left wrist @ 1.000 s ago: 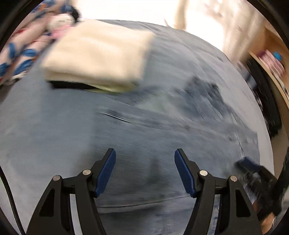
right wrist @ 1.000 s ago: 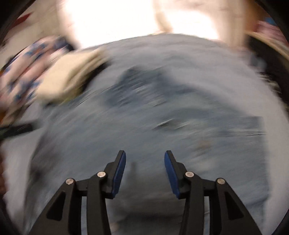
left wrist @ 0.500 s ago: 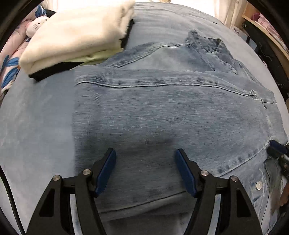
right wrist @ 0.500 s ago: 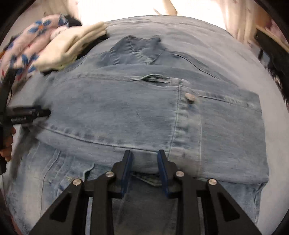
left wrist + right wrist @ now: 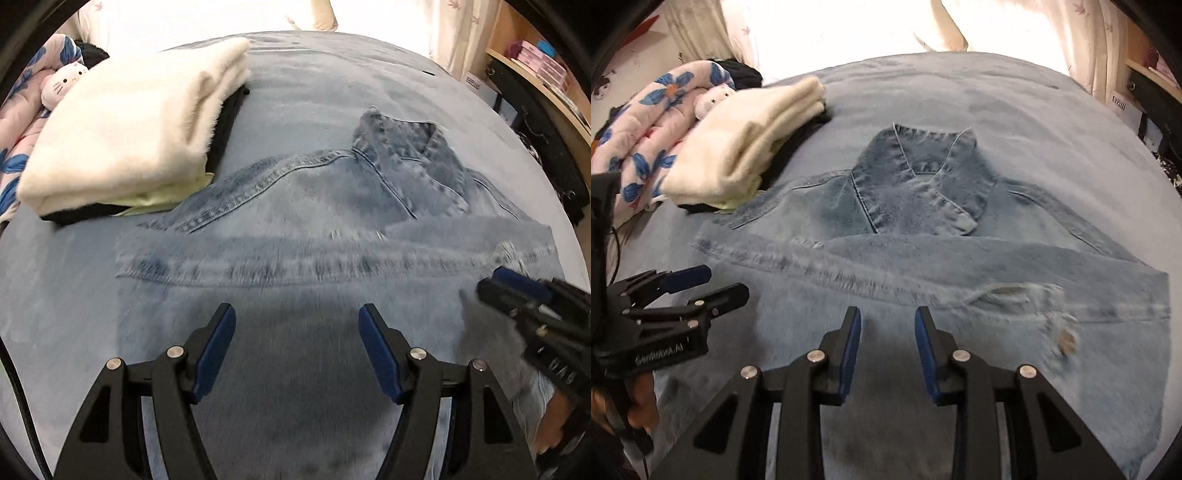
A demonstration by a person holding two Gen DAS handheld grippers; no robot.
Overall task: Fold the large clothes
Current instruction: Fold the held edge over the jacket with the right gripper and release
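A denim jacket [image 5: 923, 258] lies flat on the blue bed cover [image 5: 960, 96], its bottom part folded up toward the collar [image 5: 923, 173]. The left gripper [image 5: 297, 347] has its fingers spread wide above the jacket, holding nothing. The right gripper [image 5: 886, 350] is spread apart too, and empty. A folded white sweater [image 5: 129, 125] sits beside the jacket's shoulder.

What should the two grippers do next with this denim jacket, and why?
Probably lower both open grippers, left gripper and right gripper, onto the near edge of the denim jacket and pinch it: both hover empty above it, and the collar end is uncovered.
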